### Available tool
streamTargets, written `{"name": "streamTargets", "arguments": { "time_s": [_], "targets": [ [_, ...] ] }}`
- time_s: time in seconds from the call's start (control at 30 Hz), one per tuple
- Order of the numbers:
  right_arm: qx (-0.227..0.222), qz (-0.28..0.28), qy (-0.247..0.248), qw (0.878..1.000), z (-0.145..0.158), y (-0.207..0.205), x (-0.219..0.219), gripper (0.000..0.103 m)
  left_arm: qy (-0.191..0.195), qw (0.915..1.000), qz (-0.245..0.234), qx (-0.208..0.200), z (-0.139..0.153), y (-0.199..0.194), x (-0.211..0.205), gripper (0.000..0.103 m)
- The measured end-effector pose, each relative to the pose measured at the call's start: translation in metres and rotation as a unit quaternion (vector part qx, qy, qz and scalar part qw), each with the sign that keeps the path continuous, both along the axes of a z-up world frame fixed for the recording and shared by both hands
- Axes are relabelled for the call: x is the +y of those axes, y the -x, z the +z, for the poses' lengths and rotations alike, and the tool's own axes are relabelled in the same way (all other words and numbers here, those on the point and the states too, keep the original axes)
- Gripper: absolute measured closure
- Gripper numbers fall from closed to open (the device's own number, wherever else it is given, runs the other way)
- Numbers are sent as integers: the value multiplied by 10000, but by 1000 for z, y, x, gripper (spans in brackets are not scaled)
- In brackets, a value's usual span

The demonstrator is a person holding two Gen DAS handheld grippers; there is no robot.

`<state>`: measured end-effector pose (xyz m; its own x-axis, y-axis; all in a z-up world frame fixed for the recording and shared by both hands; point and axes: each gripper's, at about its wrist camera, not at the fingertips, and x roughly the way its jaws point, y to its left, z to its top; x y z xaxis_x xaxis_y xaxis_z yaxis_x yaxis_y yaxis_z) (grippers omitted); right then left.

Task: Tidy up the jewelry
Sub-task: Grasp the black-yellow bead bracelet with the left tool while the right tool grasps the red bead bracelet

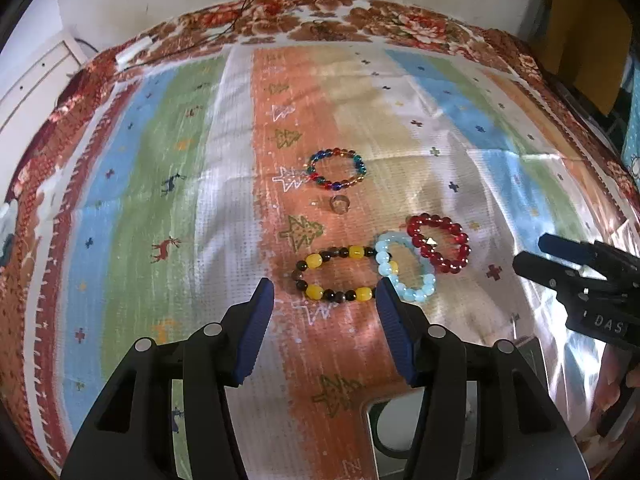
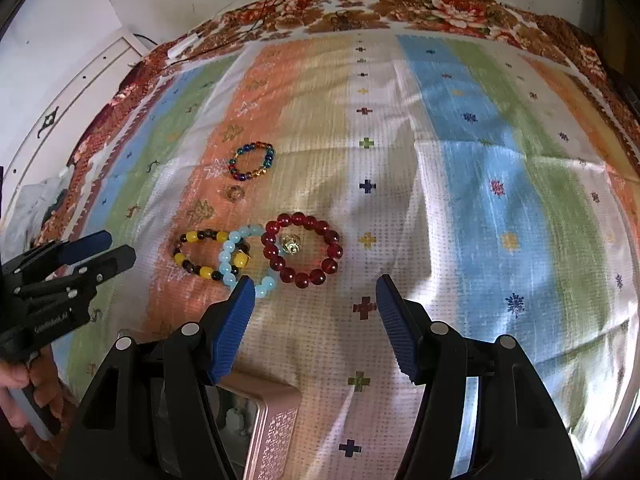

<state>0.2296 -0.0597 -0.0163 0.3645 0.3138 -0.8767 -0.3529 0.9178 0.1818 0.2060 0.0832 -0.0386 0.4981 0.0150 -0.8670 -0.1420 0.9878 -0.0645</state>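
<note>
On the striped cloth [image 2: 460, 184] the jewelry lies in a loose group. Going from left to right in the right wrist view, first comes the left gripper [image 2: 114, 248], with its two fingers apart and nothing between them. Next is the yellow and dark bracelet [image 2: 208, 254], and above it the small ring [image 2: 235, 193] and the multicolour bracelet [image 2: 252, 161]. The light blue bracelet [image 2: 244, 260] overlaps the right end of the yellow one. Just beside it lies the red bracelet [image 2: 302, 248], with a small gold piece [image 2: 291, 245] inside its circle; it is perhaps a charm, the view is not sharp enough. The right gripper [image 2: 316, 294] is spread wide above the cloth and holds nothing. At the bottom a pink box [image 2: 276, 420] shows between its fingers.

In the left wrist view the left gripper [image 1: 325, 294] stands open just in front of the yellow bracelet.
</note>
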Motion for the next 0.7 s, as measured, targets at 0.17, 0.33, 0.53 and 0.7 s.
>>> {"name": "streamTargets", "arguments": {
  "time_s": [0.17, 0.33, 0.53, 0.7],
  "targets": [
    [38, -9, 109, 9999, -9, -12, 4, 41, 94, 9999, 96, 90, -8, -9, 8, 50],
    [141, -14, 138, 9998, -18, -22, 6, 41, 26, 9997, 111, 227, -19, -17, 12, 50],
    [161, 71, 167, 9997, -23, -28, 12, 41, 37, 9996, 60, 290, -25, -25, 13, 50],
    [191, 118, 195, 9996, -27, -32, 16, 41, -6, 9994, -4, 350, -30, -31, 10, 50]
  ]
}}
